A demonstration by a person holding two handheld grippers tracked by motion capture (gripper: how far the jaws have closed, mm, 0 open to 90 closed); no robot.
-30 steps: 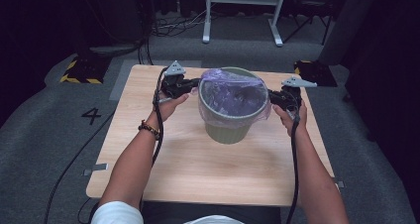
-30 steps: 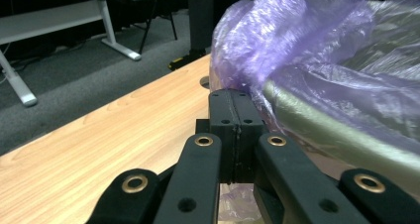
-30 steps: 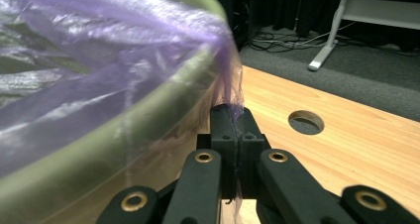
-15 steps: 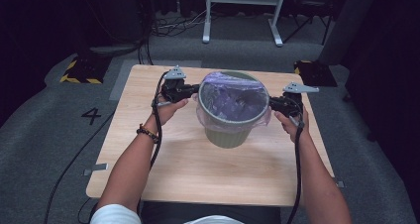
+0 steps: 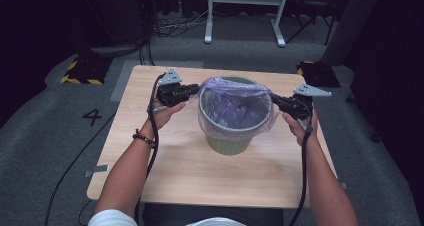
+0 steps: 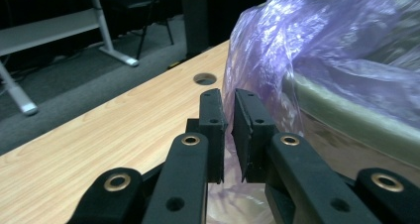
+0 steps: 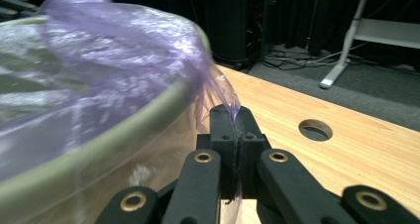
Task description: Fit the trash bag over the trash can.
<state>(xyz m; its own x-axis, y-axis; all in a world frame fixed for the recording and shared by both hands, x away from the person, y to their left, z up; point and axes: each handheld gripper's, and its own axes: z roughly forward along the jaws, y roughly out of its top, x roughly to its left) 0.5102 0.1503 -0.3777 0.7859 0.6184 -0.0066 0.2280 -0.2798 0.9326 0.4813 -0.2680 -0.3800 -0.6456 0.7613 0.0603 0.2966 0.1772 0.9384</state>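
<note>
So the green bin (image 5: 229,141) is sitting roughly mid-table, a bit toward the far edge of the wooden table (image 5: 200,181), and the purple bag (image 5: 235,108) is lining it with its edge folding over the rim on all sides. The person is working it from both sides at once. The left gripper (image 5: 194,90) is coming in level at the bin's left rim, and in the left gripper view (image 6: 228,116) its jaws have just been easing apart: a narrow gap is showing between them, with a fold of the purple film still hanging down in that gap, so they aren't really clamping it anymore as far as I can see. The right gripper (image 5: 275,100) is sitting at the right rim, and in the right gripper view (image 7: 236,124) the jaws are pressing tight together, pinching a little peak of the bag's edge just outside the bin's rim, with the film stretching up from the tips toward the bin. Both forearms are reaching in from the near side, cables trailing back along them. A round cable hole (image 7: 315,129) in the tabletop is showing just past the right gripper.
</note>
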